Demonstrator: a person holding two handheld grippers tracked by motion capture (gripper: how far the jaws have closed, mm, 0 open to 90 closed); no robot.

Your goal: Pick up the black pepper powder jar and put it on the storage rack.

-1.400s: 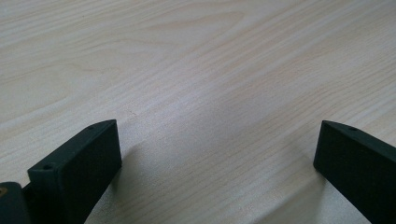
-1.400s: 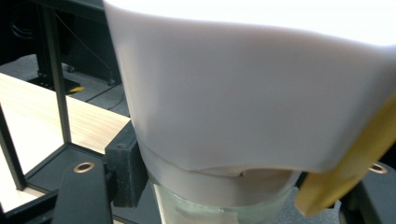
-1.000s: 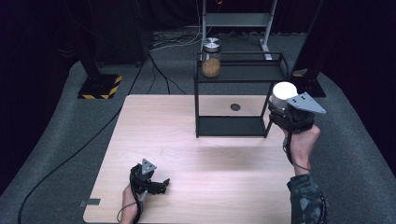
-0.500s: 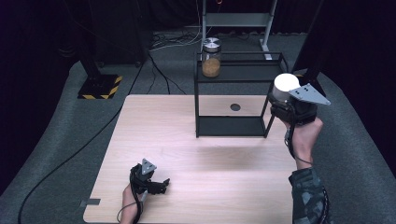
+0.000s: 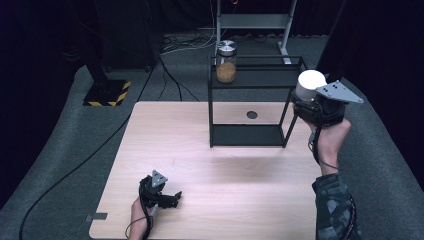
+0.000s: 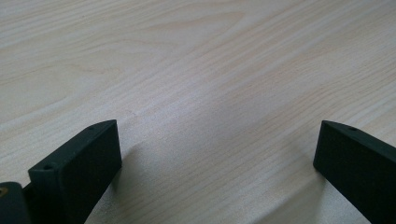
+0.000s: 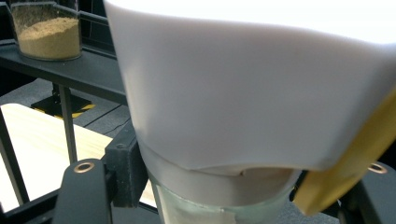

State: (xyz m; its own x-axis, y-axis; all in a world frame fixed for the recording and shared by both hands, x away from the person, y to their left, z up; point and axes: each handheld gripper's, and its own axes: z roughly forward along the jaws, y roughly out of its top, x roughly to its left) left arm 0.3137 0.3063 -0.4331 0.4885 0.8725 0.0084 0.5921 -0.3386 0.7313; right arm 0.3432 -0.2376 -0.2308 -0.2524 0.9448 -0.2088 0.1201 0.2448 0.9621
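Note:
My right gripper is shut on a glass jar with a white lid, held upright in the air beside the right end of the black wire rack, about level with its top shelf. In the right gripper view the white lid looms close, and the black jaws clamp the glass below it around my right gripper. On the rack's top shelf at the left stands a jar of brown powder, also in the right gripper view. My left gripper rests open on the wooden table, with bare wood between its jaws.
The rack stands at the table's far middle, with a dark round hole in the tabletop behind it. A yellow-and-black striped stand base and cables lie on the grey floor at the far left. A metal frame stands behind the rack.
My right hand has lifted the white-lidded jar higher beside the rack's right end. The left gripper has stayed where it was on the table.

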